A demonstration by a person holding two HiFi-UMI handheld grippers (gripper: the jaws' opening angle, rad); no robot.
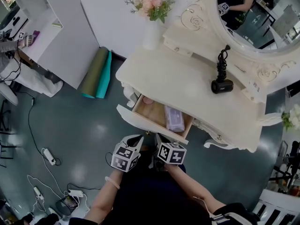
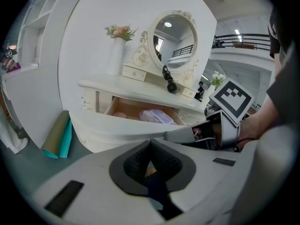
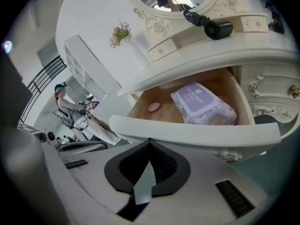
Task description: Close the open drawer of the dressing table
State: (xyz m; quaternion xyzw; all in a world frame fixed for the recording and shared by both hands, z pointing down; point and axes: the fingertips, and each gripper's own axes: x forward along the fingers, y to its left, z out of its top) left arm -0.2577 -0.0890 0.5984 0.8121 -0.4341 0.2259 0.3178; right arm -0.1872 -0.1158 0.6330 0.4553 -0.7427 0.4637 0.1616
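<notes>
Inspection of the dressing table (image 1: 187, 78): the drawer (image 1: 140, 121) stands pulled out from the front edge, toward 7 o'clock in the head view, with its wooden bottom exposed. Contents: a purple soft pack (image 1: 174, 118) lies at the 3 o'clock side, and a small pink item (image 1: 148, 100) lies at the 10 o'clock corner, apart from the pack.

The left gripper (image 2: 150, 143) has its jaws pressed together with nothing between the pads. It sits at 6 o'clock of the drawer front, near it but not touching. The right gripper (image 3: 149, 142) is likewise closed and empty, with its tip right at the lower edge of the drawer front. Contact cannot be confirmed.

On the tabletop, a black device (image 1: 221, 85) rests at 3 o'clock below the oval mirror (image 1: 253, 13). A white vase (image 1: 151, 34) of pink flowers stands at 11 o'clock. Two rolled mats (image 1: 96, 74) lean at 9 o'clock of the table, on the floor.
</notes>
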